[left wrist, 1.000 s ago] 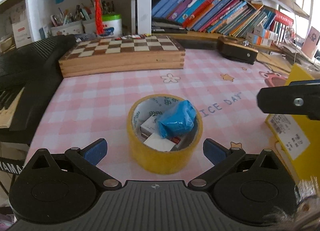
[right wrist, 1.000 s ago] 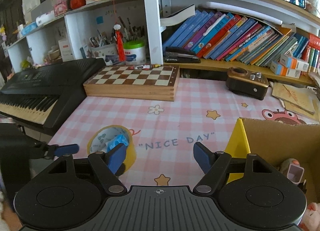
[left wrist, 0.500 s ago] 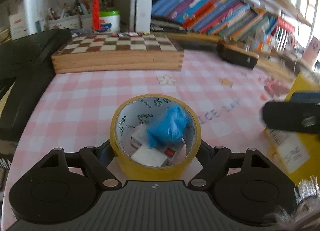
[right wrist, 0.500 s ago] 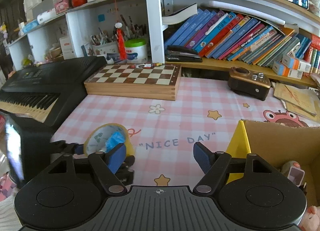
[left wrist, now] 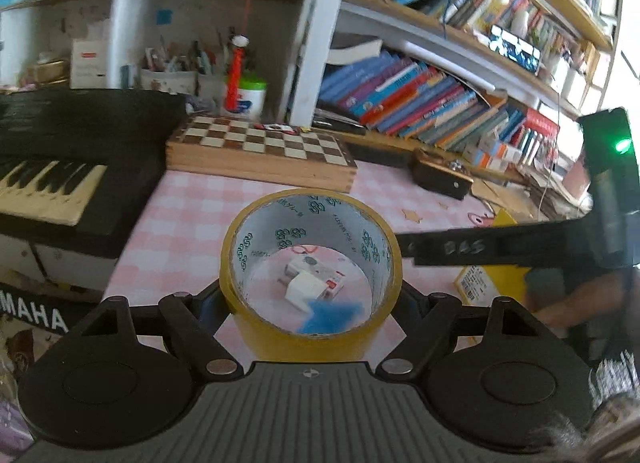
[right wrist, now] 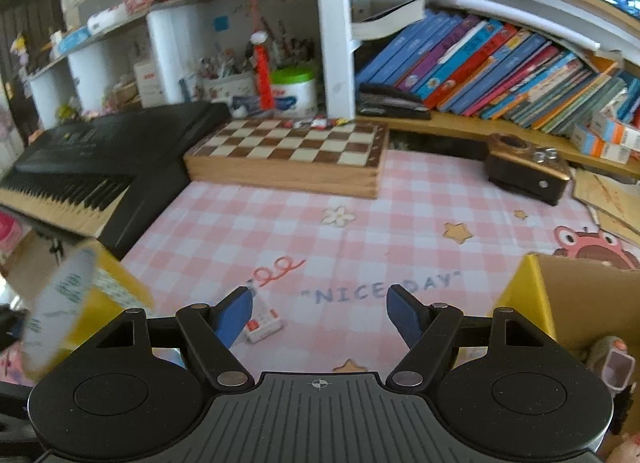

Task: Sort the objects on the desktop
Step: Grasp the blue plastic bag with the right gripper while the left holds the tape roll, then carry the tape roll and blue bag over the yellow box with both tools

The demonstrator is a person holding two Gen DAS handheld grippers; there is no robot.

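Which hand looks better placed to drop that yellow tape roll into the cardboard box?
Left: the left gripper is shut on the tape roll. The right gripper is open beside the cardboard box.

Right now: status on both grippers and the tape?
Left gripper shut on tape roll, lifted. Right gripper open, empty. Small boxes left on mat.

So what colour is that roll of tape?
Yellow outside, with a grey printed inner core; the tape shows best in the left wrist view, clamped in the left gripper.
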